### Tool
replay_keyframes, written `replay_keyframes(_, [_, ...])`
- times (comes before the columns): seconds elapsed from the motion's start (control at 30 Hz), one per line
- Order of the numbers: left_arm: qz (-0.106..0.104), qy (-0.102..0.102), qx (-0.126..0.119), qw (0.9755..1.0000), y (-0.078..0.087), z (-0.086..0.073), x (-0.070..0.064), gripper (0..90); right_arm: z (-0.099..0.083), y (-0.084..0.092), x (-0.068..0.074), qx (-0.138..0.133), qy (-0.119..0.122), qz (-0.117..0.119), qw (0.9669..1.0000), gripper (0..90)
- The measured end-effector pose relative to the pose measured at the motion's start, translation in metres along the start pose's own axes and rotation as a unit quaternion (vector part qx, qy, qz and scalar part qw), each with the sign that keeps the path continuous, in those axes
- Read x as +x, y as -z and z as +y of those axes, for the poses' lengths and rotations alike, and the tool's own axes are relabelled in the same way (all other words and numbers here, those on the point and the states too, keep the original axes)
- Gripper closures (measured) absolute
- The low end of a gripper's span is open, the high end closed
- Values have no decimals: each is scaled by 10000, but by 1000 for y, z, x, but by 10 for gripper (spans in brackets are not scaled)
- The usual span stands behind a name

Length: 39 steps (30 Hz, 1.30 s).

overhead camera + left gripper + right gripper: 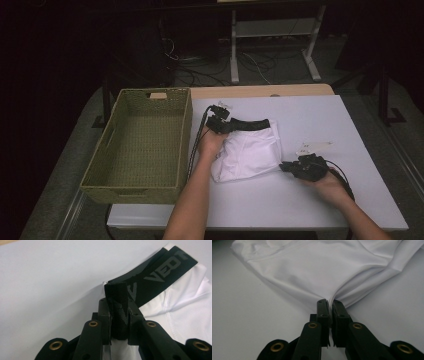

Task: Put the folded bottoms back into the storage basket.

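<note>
Claws (pixel 119 315) on smooth white, black-banded garment (pixel 250 150)

A dim room: a white-legged frame (pixel 272 37) and tangled cables (pixel 200 62), perhaps on grey floor.

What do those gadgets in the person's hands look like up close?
Both the left gripper and the right gripper are matt black, with two flat, squared jaws on jointed bars fixed by brass-coloured rivets. A black cable trails from the left one. The forearms are bare, with no sleeves.
</note>
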<state>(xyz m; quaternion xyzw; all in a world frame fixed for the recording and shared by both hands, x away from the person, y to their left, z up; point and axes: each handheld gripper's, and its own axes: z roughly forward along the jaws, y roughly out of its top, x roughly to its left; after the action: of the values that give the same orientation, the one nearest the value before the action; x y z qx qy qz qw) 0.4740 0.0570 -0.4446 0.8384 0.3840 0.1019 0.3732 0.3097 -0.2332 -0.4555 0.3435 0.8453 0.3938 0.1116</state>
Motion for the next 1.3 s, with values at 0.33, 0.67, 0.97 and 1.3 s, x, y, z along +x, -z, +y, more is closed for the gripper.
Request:
replay_keyframes(0.33, [-220,-116,-93,9996,3,7,-10,767,7,8,6,-181,73,86,9998,843])
replay_keyframes(0.67, [-483,-289,-154,9983,7,21,-27,768,13,15,7,-361,77,112,9993,843])
replay_keyframes(0.97, [-707,-328,-170,9968,7,27,-35,769,20,19,8,-499,101,141,9986,843])
replay_keyframes(1.3, [-948,-511,-147,9941,6,39,-53,769,39,26,5,-736,135,147,9971,843])
